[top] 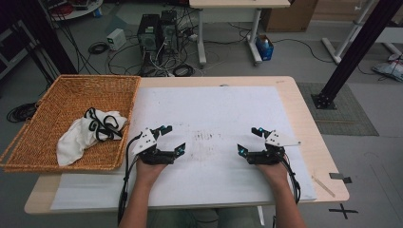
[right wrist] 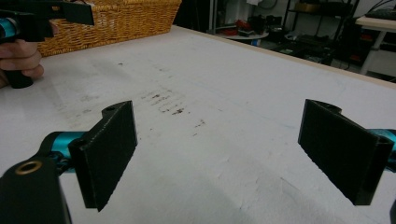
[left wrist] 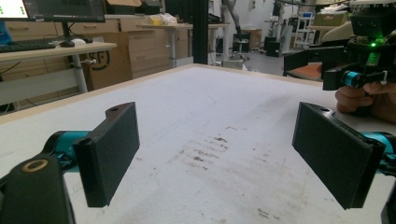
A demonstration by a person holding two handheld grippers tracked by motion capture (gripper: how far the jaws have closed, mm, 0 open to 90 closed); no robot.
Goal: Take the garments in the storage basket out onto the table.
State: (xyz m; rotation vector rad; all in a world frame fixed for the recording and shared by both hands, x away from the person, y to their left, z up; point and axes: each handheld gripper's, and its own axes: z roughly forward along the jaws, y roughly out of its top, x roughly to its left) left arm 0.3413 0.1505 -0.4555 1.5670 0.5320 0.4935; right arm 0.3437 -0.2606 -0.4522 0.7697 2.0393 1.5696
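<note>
High view, both tongs gaping empty on white sheet (top: pixel 214 109), wicker basket (top: pixel 71 95) with cloth (top: pixel 78 135) left

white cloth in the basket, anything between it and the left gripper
Only the basket's near wall. The white cloth lies inside the basket, and the open left gripper rests on the white sheet just right of it, jaws pointing away.

Two bare forearms reach in side by side, each hand gripping a black two-jaw gripper: the left gripper (top: pixel 173 138) and right gripper (top: pixel 250 139) point toward each other, fingers (left wrist: pixel 112 151) spread wide, nothing between them.
</note>
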